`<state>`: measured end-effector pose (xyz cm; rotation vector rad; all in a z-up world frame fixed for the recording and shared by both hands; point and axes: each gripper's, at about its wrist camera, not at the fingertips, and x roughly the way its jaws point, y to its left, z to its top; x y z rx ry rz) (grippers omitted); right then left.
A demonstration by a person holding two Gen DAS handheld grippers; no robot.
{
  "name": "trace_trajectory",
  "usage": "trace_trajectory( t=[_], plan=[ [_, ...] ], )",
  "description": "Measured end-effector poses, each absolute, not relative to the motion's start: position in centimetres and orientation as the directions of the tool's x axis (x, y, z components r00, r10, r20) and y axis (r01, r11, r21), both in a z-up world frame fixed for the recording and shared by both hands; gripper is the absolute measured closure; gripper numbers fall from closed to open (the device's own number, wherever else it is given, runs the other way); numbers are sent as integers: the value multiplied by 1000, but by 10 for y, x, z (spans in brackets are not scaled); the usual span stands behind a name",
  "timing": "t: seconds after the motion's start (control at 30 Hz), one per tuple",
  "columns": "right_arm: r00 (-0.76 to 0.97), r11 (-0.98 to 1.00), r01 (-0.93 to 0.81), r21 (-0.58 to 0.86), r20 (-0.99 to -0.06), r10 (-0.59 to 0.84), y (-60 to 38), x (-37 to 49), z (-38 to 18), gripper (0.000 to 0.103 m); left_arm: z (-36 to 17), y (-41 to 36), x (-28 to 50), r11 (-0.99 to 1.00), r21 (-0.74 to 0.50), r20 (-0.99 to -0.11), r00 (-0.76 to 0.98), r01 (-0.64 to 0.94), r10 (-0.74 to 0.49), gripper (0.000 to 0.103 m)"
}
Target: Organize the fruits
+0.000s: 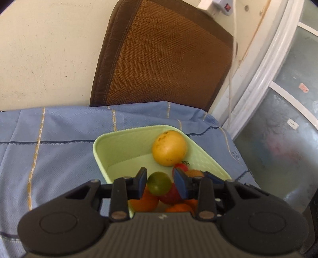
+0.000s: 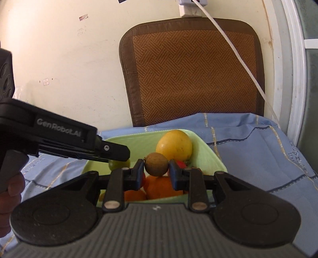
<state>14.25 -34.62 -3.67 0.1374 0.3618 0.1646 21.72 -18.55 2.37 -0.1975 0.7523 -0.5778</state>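
Between the pads of the right gripper [image 2: 156, 169] a small brown round fruit [image 2: 156, 164] is clamped, both pads pressed against its sides, and it is held just above the fruit piled in a pale green basket [image 2: 210, 156]. In the left gripper [image 1: 160, 181] a green round fruit [image 1: 159, 183] is pinched in the same way – a blue-faced pad is seen against each of its sides, and it sits over the near end of the same basket.

Beneath the held fruits several oranges [image 2: 159, 185] and a red fruit [image 1: 171, 195] are heaped at the near end of the basket. A large yellow fruit [image 1: 169, 147] lies further back against the right wall, with a small red tomato [image 1: 181, 166] just in front of it.

In the right wrist view the body of the left gripper is seen reaching in from the left, held by a hand [image 2: 10, 190] at the frame's edge.

The basket is set on a table covered by a blue cloth [image 1: 59, 154] with thin check lines. Behind the table – against a cream wall [image 1: 49, 49] – a brown woven mat [image 2: 194, 73] is propped upright, and a white cable [image 2: 234, 49] runs down across it from a wall socket [image 2: 190, 9].
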Motion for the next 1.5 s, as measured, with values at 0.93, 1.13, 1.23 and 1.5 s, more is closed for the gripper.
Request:
trace_trajectory(
  t=[0.93,1.13,1.23,1.5],
  plan=[
    [934,854,4,520,-306,182,-337,16,-57,59,31,-131,45,939,-23,-551,779,344,-299,45],
    [925,862,22,506,-338,174,-317,2,-58,55,24,-116,32,953,-29,-579,771,303,-263,41],
    [919,865,23,501,-352,179,-314,2,-59,54,20,-108,28,957,-35,-587,769,286,-251,32],
    [909,876,34,482,-379,173,-308,9,-60,54,18,-100,20,972,11,-568,801,236,-188,0]
  ],
)
